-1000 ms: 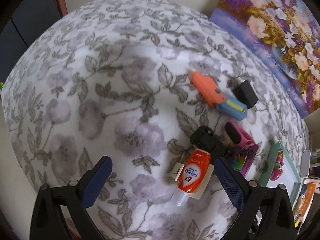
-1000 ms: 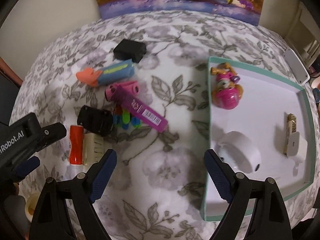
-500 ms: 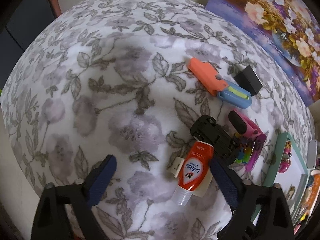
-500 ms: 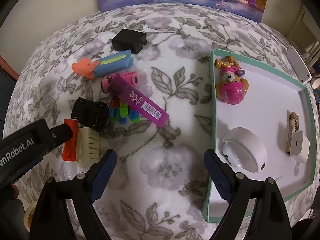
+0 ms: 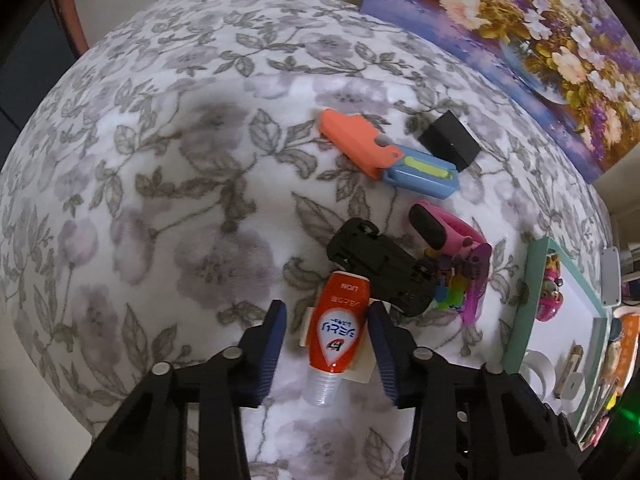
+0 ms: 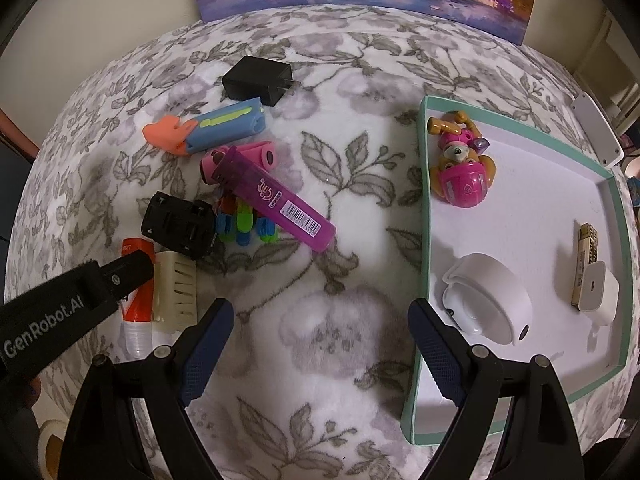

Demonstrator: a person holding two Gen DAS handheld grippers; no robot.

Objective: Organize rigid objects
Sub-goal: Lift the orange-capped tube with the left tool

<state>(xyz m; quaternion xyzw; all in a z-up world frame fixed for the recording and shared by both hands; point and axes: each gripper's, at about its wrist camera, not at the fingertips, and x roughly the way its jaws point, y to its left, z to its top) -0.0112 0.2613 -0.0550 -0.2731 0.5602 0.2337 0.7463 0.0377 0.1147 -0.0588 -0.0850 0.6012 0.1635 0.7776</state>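
Floral cloth [image 6: 328, 328] is covering the table. Left of the teal tray [image 6: 422, 240], the left gripper [image 5: 326, 330] is straddling the red "LION" tube [image 5: 340, 332], its jaws parted and not yet gripping, probably to carry it there. The right gripper [image 6: 320, 340] is waiting released, holding nothing.

Left gripper [image 5: 326, 330] lowered close over the cloth, jaws narrowed but not closed, blue pads [image 5: 273, 336] standing at either side of an orange tube with a gap on the 9 o'clock side and the other pad near or touching at 3 o'clock; contact not certain. Black arms running back toward 6 o'clock. Right gripper [image 6: 320, 330] held higher, jaws spread wide, nothing between the pads [image 6: 208, 334]. Left gripper's black arm crossing the right view at 8 o'clock.
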